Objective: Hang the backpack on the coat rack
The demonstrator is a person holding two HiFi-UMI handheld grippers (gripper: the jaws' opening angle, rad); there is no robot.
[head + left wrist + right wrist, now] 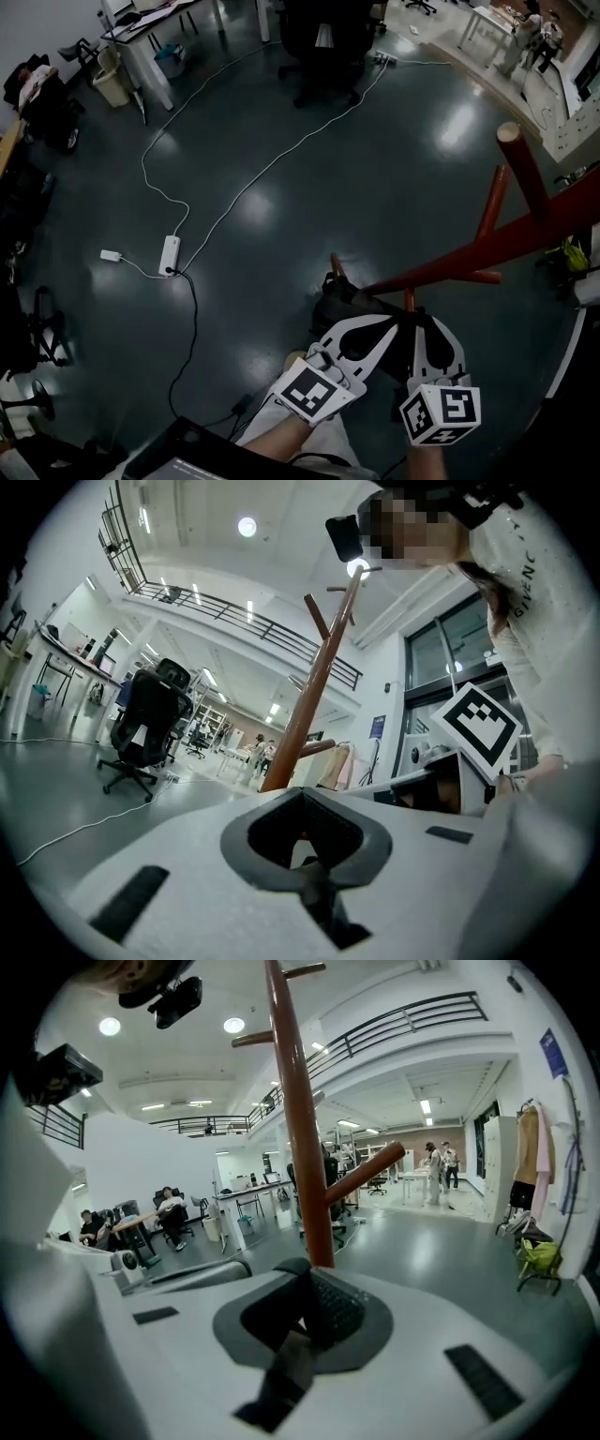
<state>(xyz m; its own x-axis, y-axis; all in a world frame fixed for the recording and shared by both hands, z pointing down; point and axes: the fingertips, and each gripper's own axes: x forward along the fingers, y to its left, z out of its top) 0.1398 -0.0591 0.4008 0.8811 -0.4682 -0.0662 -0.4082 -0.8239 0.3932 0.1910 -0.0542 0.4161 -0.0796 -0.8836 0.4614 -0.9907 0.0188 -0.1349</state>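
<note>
The coat rack (506,239) is a red-brown pole with angled pegs and leans across the right of the head view. It rises just beyond the jaws in the left gripper view (309,705) and the right gripper view (300,1147). The black backpack (342,298) hangs low beside the pole's base, mostly hidden under the grippers. My left gripper (373,326) is shut, with a dark strap (314,897) pinched in its jaws. My right gripper (427,326) sits close beside it, shut on a black mesh strap (328,1312). Both grippers are side by side, right against the pole.
A white power strip (170,254) and long cables (281,155) lie on the dark glossy floor to the left. An office chair (323,42) stands at the back, with a bin (112,80) and desks at the far left. People stand at the far right (530,33).
</note>
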